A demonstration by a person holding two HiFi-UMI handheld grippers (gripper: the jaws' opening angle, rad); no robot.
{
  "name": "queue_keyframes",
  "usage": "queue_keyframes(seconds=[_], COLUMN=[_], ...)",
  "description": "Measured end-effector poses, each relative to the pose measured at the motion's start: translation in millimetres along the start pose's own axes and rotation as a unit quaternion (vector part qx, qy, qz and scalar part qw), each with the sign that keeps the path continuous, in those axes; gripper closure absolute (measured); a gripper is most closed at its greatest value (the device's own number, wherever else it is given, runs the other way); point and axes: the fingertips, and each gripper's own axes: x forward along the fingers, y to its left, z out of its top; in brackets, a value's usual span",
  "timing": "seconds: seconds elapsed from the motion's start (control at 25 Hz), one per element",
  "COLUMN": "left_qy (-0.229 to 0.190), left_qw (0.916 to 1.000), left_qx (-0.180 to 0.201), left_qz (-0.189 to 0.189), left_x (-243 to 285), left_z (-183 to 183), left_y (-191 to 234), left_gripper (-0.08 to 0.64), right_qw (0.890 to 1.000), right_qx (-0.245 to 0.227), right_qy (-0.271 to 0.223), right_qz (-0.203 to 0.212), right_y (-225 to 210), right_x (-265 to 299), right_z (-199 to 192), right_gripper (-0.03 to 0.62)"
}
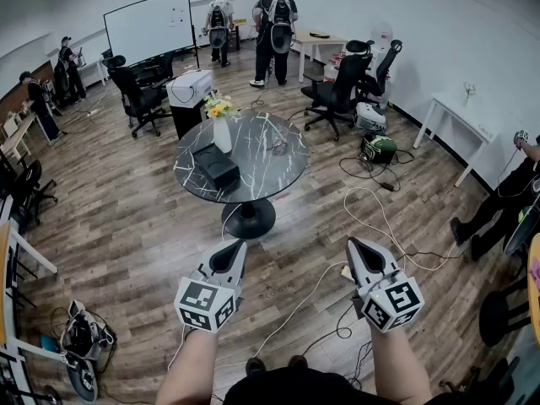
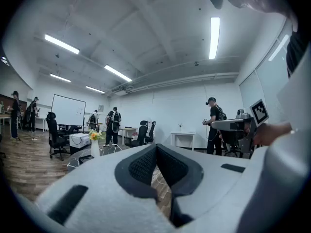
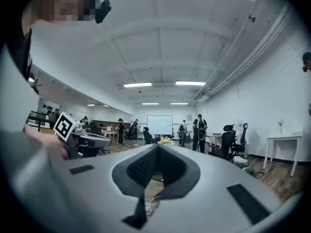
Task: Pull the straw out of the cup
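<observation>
A round dark marble table [image 1: 253, 184] stands ahead of me in the head view. On it are a white vase of flowers [image 1: 221, 129], a black box [image 1: 215, 165] and a small clear thing [image 1: 278, 146] that may be the cup; no straw can be made out at this distance. My left gripper [image 1: 237, 245] and right gripper [image 1: 353, 243] are held level side by side, well short of the table, above the wooden floor. Both are shut with nothing between their jaws, as the left gripper view [image 2: 156, 147] and the right gripper view [image 3: 157, 147] show.
White cables [image 1: 380, 218] trail over the floor between me and the table. Black office chairs [image 1: 337, 95] and a white box on a black stand [image 1: 189, 89] lie behind the table. Several people stand at the back and at the sides. White desks [image 1: 460, 121] line the right wall.
</observation>
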Motion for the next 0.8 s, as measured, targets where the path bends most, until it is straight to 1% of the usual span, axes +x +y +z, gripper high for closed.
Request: queue_keyframes(seconds=[0.32,0.48,0.68,0.8], left_qy=[0.02,0.025,0.023,0.023], left_qw=[0.9997,0.9996,0.9997,0.9997], left_qx=[0.006,0.009,0.007,0.008], left_qz=[-0.01,-0.008,0.004,0.004], left_x=[8.6,17.7,24.2,25.4], left_z=[-3.4,-1.0,1.1,2.4], left_y=[-26.8,-40.1,-60.7,-76.6], left_gripper=[0.551,0.551,0.551,0.551], right_qw=[1.0,1.0,1.0,0.999], right_qx=[-0.003,0.008,0.014,0.016], right_qy=[-0.006,-0.01,-0.01,-0.012], right_qz=[0.0,0.002,0.017,0.028], right_y=[-15.9,-30.2,-39.4,-40.0], right_x=[-19.5,-30.0,-46.8,-56.6], right_z=[4.1,3.3,-1.6,-2.2], right_gripper=[0.589,0.589,0.588,0.586])
